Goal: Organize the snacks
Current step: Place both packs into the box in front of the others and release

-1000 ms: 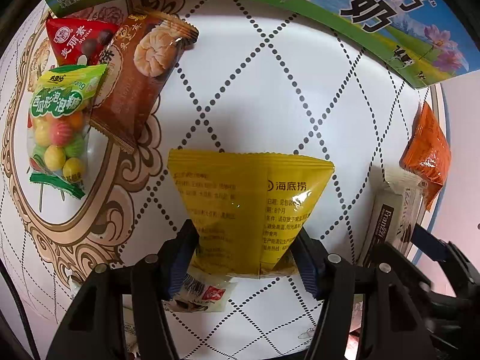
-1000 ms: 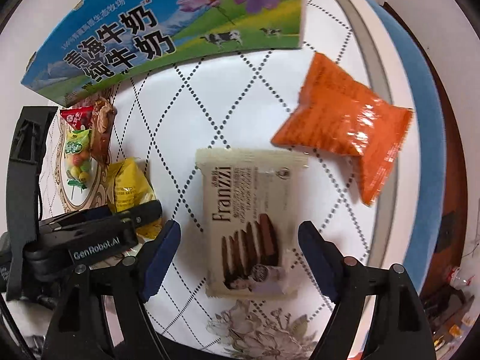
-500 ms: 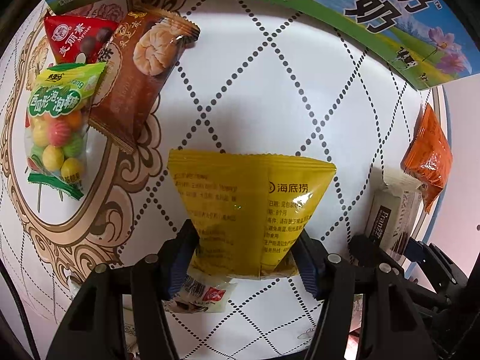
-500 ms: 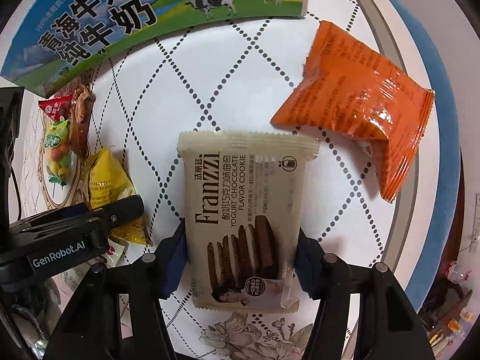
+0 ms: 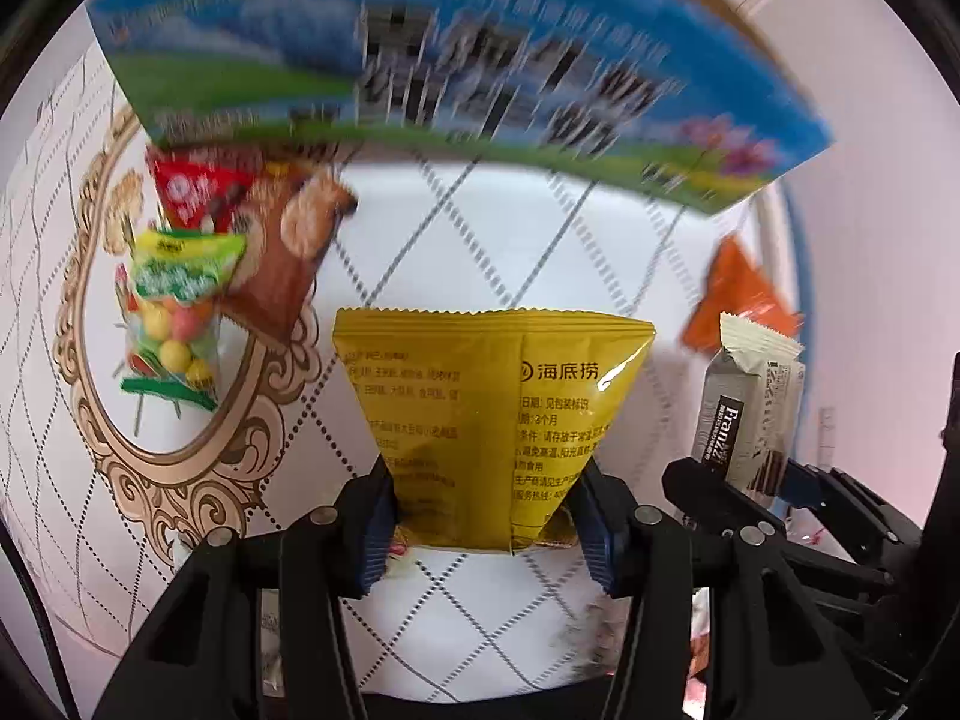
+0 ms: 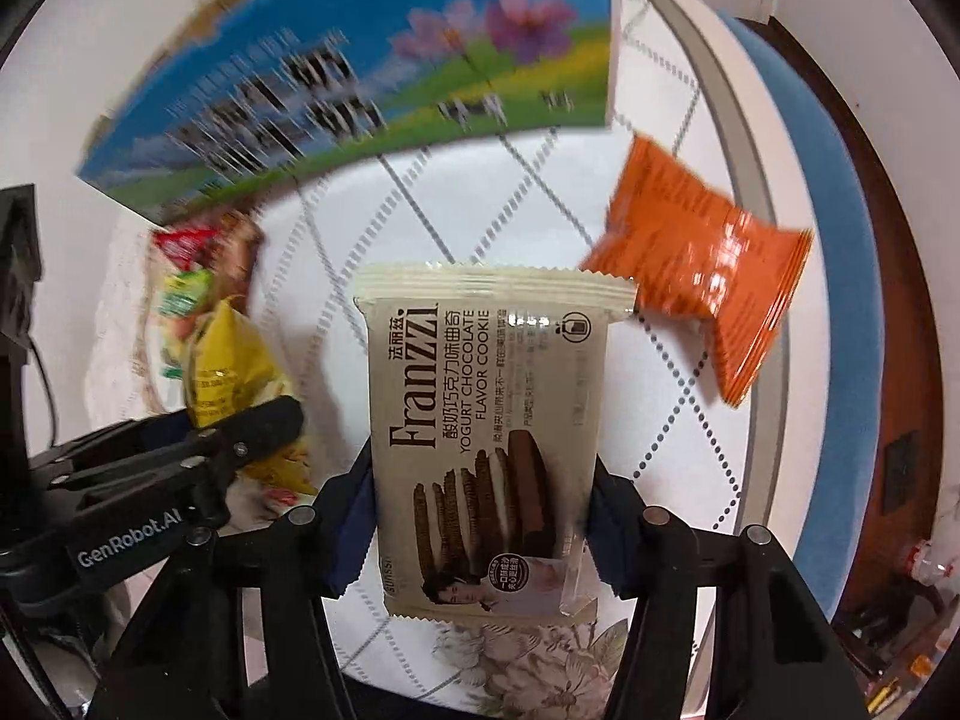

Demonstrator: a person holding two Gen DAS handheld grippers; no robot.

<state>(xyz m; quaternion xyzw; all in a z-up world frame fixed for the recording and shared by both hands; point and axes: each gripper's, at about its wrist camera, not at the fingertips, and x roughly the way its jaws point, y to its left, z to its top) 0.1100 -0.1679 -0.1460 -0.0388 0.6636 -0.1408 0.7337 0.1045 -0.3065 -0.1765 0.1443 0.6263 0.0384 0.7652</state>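
My left gripper point(image 5: 486, 522) holds a yellow snack packet point(image 5: 492, 408) by its lower end. Its jaws are closing, and the blue pads press on both sides of the packet, which hangs above the table. My right gripper point(image 6: 480, 528) is shut on a cream Franzzi cookie pack point(image 6: 486, 396), also lifted off the tabletop. That pack point(image 5: 750, 408) also shows at the right of the left wrist view. A blue and green milk carton box point(image 5: 456, 90) stands at the back of the table, blurred by motion.
An orange packet point(image 6: 702, 264) lies near the blue-rimmed table edge point(image 6: 798, 240) on the right. A candy bag point(image 5: 174, 312), a red packet point(image 5: 192, 192) and a brown biscuit packet point(image 5: 288, 252) lie together at the left. The white table point(image 5: 540, 228) has a diamond pattern.
The right gripper closed on the Franzzi pack. Both grippers then rose with their packets, so the table looks farther off and more of the milk box shows.
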